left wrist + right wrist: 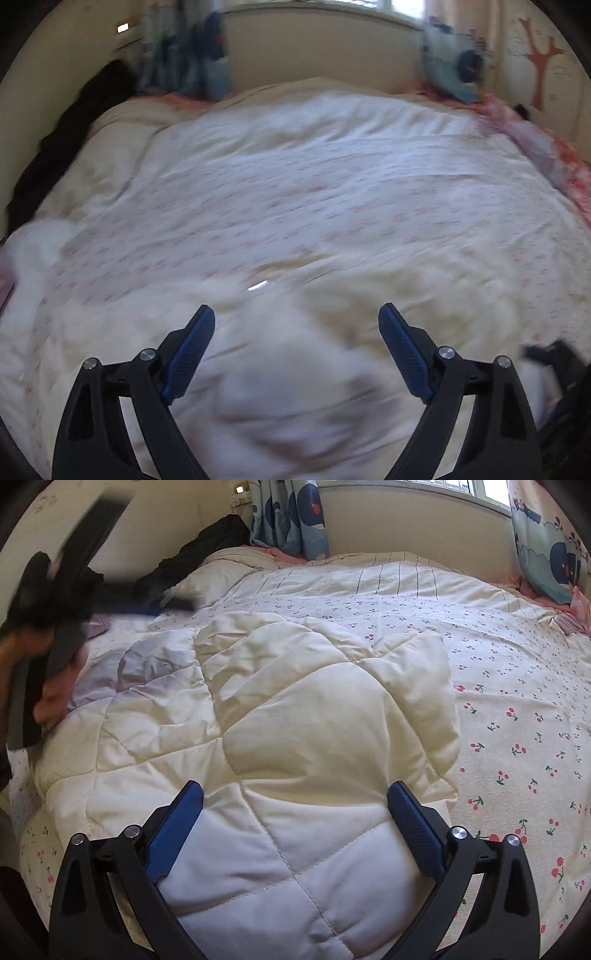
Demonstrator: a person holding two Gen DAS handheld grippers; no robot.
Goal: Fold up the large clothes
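A cream quilted padded garment (295, 716) lies spread on the bed, its near end between my right fingers. My right gripper (295, 794) is open just above that near end and holds nothing. In the left wrist view the picture is blurred by motion; the garment (288, 387) shows as a pale mass under my left gripper (295, 317), which is open and empty. My left gripper also shows as a dark blur in the right wrist view (66, 602), raised above the garment's left side.
The bed is covered by a white sheet with small red cherries (517, 709). Dark clothing (207, 546) lies at the far left corner by the wall. Blue patterned curtains (288, 520) hang by the window. Pink cloth (546, 155) lies at the right edge.
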